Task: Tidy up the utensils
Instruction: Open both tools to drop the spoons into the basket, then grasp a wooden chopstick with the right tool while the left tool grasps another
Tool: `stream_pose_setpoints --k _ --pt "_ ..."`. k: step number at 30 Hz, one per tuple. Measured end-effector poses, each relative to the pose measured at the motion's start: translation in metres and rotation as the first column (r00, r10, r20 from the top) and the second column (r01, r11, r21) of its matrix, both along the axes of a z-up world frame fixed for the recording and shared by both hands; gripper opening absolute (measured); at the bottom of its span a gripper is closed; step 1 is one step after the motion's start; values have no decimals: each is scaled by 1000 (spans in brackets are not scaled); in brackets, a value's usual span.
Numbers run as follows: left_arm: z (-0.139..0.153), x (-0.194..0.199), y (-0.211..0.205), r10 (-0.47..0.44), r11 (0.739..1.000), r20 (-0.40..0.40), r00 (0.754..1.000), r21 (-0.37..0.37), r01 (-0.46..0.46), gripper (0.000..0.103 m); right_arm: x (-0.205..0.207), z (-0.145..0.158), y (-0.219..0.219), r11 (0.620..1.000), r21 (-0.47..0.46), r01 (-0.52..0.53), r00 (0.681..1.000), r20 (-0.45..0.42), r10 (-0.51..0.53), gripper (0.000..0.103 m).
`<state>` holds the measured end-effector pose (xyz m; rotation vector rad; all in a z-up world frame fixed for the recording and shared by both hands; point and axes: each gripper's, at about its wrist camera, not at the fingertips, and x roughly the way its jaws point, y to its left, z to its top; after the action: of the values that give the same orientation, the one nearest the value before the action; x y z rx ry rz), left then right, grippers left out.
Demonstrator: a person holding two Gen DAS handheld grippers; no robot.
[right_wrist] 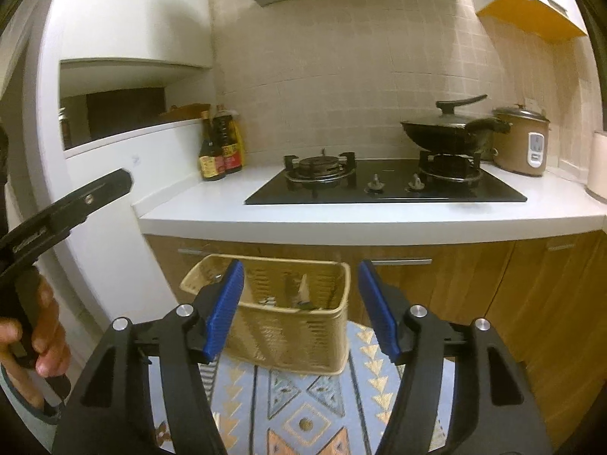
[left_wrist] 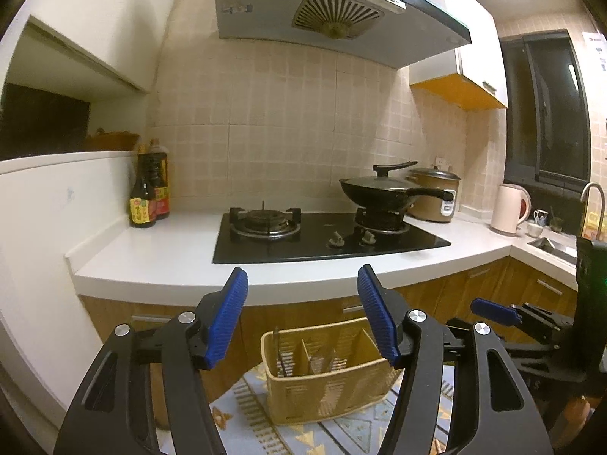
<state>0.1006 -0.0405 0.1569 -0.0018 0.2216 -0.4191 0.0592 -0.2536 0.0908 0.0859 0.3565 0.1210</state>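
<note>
2 grippers hang above a patterned rug (right_wrist: 303, 409), both with their blue pads parted and nothing between them. The left gripper (left_wrist: 303, 318) and the right gripper (right_wrist: 299, 311) each look down on the tan basket (left_wrist: 326, 379) standing on the rug in front of the wooden cabinets (right_wrist: 474, 284). Utensils (left_wrist: 303, 360) stand upright in its divided compartments (which kinds, I cannot tell). A hand (right_wrist: 34, 337) grips the left tool's handle.
</note>
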Motion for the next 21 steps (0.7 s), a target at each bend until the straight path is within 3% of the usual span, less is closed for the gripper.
stream_pose_setpoints --k 5,11,15,20,21 --pt "-3 -15 12 3 1000 -40 999 -9 -4 61 -17 -4 19 998 -52 -34 998 -52 31 66" --pt "-26 -19 34 -26 999 -178 984 -40 19 61 -29 -24 36 992 -102 -69 988 -146 54 67" --pt "-54 -20 42 -77 997 -295 953 -47 66 61 -32 -42 40 991 -117 -68 974 -221 41 67" --pt "-87 -15 43 -44 998 -395 918 29 61 61 -25 -68 33 990 -137 -13 940 -338 -35 68" --pt "-96 -9 43 -31 997 -435 900 46 56 61 -22 -73 29 991 -132 -4 927 -372 -46 68"
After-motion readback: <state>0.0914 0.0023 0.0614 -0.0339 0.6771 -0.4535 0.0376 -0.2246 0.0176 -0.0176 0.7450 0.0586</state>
